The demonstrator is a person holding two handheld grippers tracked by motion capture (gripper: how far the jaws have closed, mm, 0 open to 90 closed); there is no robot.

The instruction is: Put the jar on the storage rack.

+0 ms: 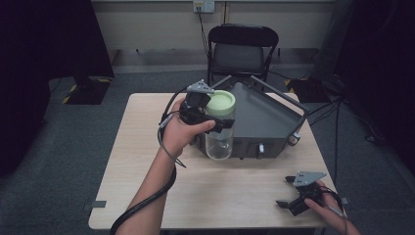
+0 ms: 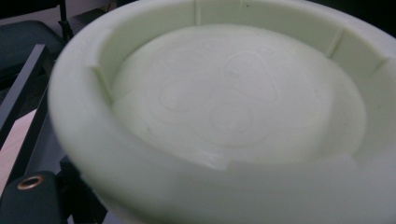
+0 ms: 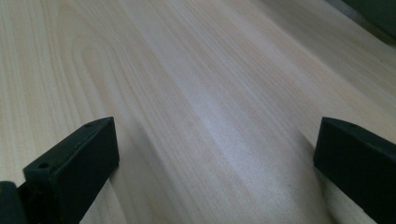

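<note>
A clear jar [image 1: 219,143] with a pale green lid [image 1: 220,102] stands upright near the table's middle, just in front of a dark grey case. My left gripper [image 1: 215,122] is shut on the jar just under the lid, one black jaw reaching across the glass. The left gripper view looks closely down on the lid [image 2: 224,107]. I cannot tell whether the jar rests on the table or hangs just above it. My right gripper [image 1: 285,191] is low over the table's near right corner, open, with bare wood between its jaws [image 3: 215,154].
The dark grey angular case [image 1: 266,117] with a frame of bars takes up the table's far right. A black folding chair [image 1: 242,49] stands behind the light wooden table [image 1: 147,171]. Cables trail on the floor at the right.
</note>
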